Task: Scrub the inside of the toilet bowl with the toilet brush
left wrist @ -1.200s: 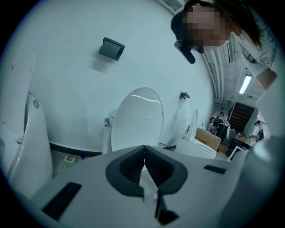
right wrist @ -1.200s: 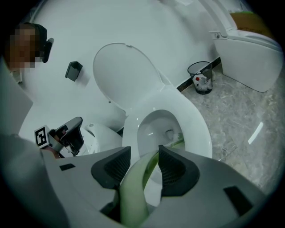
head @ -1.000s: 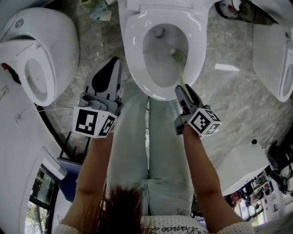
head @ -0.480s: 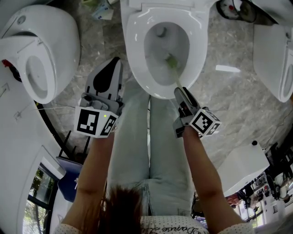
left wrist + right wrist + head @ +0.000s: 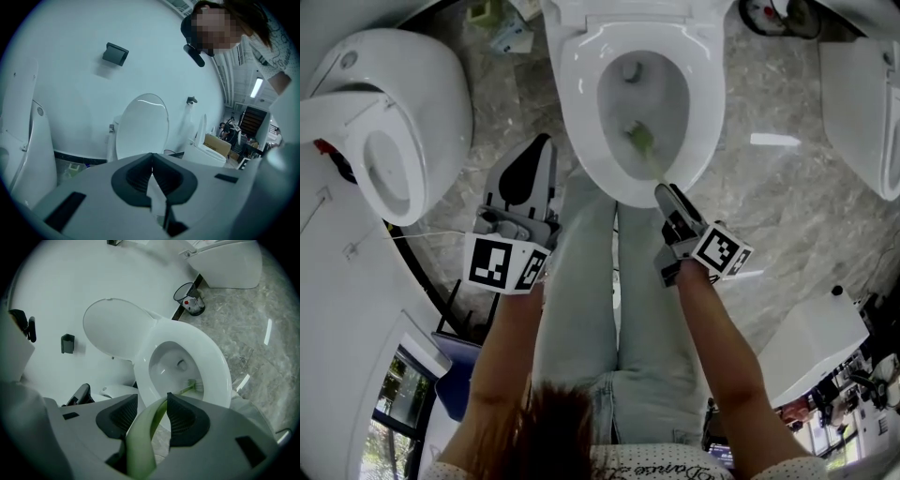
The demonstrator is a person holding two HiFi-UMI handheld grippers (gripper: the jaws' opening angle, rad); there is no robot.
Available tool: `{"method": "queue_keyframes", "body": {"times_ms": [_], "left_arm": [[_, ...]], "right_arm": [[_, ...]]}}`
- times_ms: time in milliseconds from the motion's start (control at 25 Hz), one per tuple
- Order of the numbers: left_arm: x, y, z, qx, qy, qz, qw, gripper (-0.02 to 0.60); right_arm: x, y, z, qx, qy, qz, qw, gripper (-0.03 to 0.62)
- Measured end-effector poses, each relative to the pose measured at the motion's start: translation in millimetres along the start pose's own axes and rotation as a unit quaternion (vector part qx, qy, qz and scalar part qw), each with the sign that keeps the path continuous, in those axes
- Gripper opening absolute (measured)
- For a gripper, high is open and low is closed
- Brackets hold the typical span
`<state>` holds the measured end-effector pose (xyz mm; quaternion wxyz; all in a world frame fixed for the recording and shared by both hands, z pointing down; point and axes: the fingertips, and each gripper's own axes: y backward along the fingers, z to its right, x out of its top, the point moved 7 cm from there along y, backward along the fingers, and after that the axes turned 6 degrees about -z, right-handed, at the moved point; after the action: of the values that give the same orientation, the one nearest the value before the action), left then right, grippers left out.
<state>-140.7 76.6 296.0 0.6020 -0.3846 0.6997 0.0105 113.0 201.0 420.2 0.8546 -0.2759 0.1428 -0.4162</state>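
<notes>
While the right claw [image 5: 150,405] pinched the toilet brush [image 5: 640,140] by its handle, the bristles lay ahead inside the toilet bowl [image 5: 577,94]. The left claw [image 5: 151,157] hung pressed together, empty.

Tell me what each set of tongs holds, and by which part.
Right tongs grip the toilet brush by its green handle; left tongs are shut on nothing.

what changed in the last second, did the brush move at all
The toilet brush head slid from the right wall of the toilet bowl toward its middle and front, nearer the person. The right gripper stays shut on the green handle. The left gripper stays shut and empty, held to the left of the toilet.
</notes>
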Motion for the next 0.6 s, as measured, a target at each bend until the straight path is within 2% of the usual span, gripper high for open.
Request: {"method": "queue_keyframes", "body": {"times_ms": [80,360,600], "left_arm": [[0.4,-0.1,-0.6,0.0,-0.001,-0.001,1.0,0.005],[-1.0,-0.6,0.0,0.0,0.0,-0.006,1.0,0.005],[-1.5,-4.5,2.1,-0.007,-0.001,-0.009,0.9999,0.005]], "right_arm": [[1.8,0.0,-0.3,0.009,-0.009,0.008,1.0,0.186],[1.0,2.4,4.6,0.033,-0.091,0.049,0.994,0.186],[-6.4,-2.0,1.0,0.079,-0.186,0.081,0.976,0.186]]}}
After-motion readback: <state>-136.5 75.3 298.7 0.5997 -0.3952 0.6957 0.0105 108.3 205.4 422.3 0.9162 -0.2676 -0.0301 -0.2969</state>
